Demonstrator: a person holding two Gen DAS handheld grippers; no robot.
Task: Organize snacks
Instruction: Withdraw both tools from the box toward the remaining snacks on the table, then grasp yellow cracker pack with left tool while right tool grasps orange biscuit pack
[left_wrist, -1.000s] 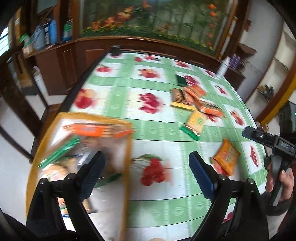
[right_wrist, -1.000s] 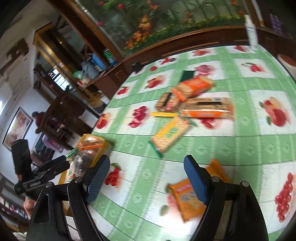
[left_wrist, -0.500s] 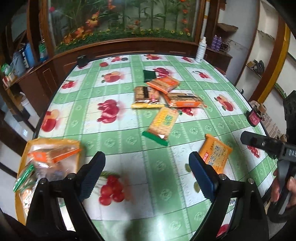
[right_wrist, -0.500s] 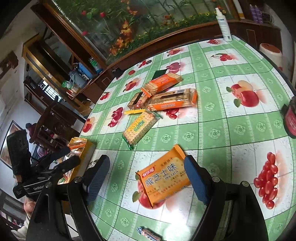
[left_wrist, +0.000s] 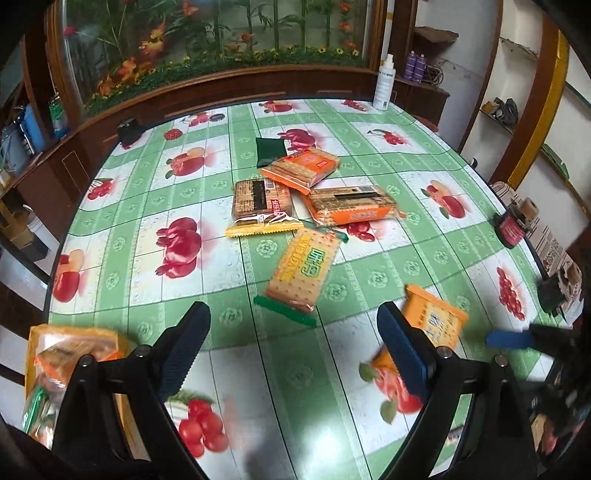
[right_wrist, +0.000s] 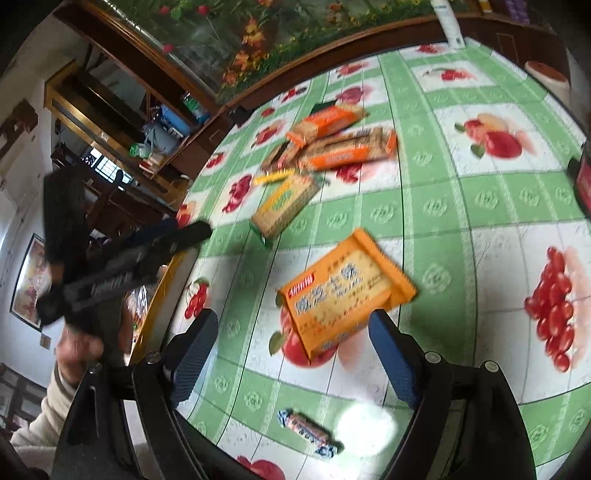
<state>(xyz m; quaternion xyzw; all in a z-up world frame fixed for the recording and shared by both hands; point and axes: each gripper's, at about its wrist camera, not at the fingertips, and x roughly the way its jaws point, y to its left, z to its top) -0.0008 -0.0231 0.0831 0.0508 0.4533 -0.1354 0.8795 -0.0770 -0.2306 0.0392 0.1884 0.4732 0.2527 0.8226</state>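
My left gripper (left_wrist: 291, 332) is open and empty above the fruit-print tablecloth, with a green-ended cracker pack (left_wrist: 303, 273) just ahead of it. Farther back lie a yellow-edged brown pack (left_wrist: 260, 206), two orange packs (left_wrist: 351, 210) and a dark green packet (left_wrist: 270, 151). An orange box (left_wrist: 74, 347) holding snacks sits at the lower left. My right gripper (right_wrist: 291, 328) is open, and a flat orange pack (right_wrist: 347, 291) lies on the table just ahead, between its fingers and untouched. A small wrapped sweet (right_wrist: 306, 434) lies under that gripper. In the right wrist view, my left gripper (right_wrist: 184, 232) shows at the left.
A white spray bottle (left_wrist: 384, 83) stands at the far table edge, a dark red jar (left_wrist: 511, 229) at the right edge and a black object (left_wrist: 129, 129) at the back left. A wooden cabinet with plants runs behind the table.
The left gripper has swung right, away from the orange box and toward the middle of the table. The right gripper has come down closer to the flat orange pack.
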